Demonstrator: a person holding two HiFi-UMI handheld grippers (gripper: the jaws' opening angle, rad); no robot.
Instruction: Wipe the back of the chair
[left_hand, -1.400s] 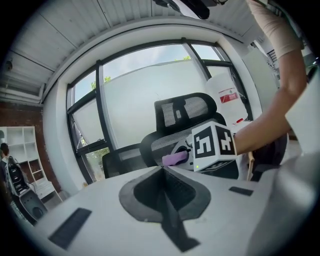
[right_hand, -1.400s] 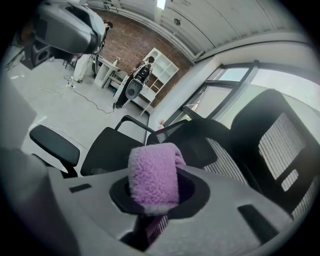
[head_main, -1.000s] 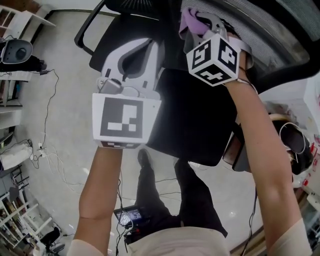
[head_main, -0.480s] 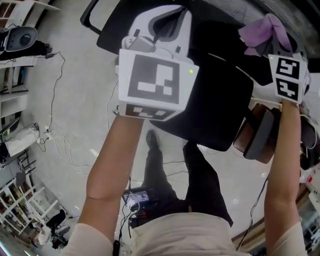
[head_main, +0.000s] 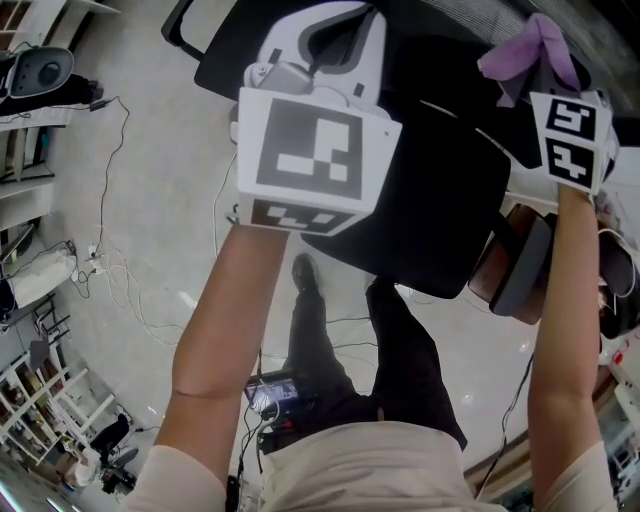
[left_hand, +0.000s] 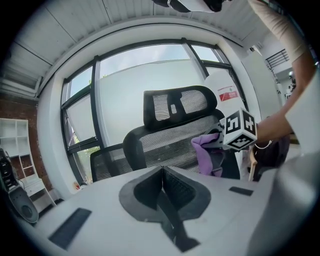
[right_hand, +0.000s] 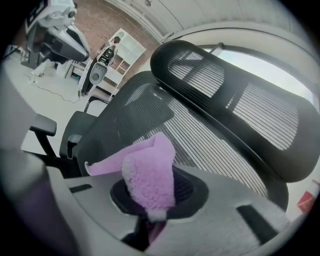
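Cloth (right_hand: 149, 172): lilac, fluffy microfibre, bunched into a soft tuft that stands up out of the right claw, with a loose flap falling to one side
Right claw (right_hand: 150, 219): clamped on the lower end of the cloth, raised at the person's right and aimed at the chair
Left claw (left_hand: 162, 191): jaws pressed together with nothing between them, held up facing the chair from farther off, touching nothing
Chair back (right_hand: 210, 145): black mesh stretched in a curved frame, directly ahead of the cloth and close to it; whether the tuft actually touches the mesh cannot be told from these views
Headrest (right_hand: 235, 90): separate mesh pad above the chair back, reached by neither claw
Handling of the cloth: light and limp, likely to fold or drag under a stroke, so the tight pinch near its base looks right, leaving enough pile free to meet the surface
Handling of the chair back: mesh should give a little under pressure while the frame stays stiff; an office chair like this may turn or tilt if pushed hard, so gentle, even strokes seem wise
Where to hold: the empty left claw could steady the frame edge or the armrest (right_hand: 42, 126) rather than the yielding mesh
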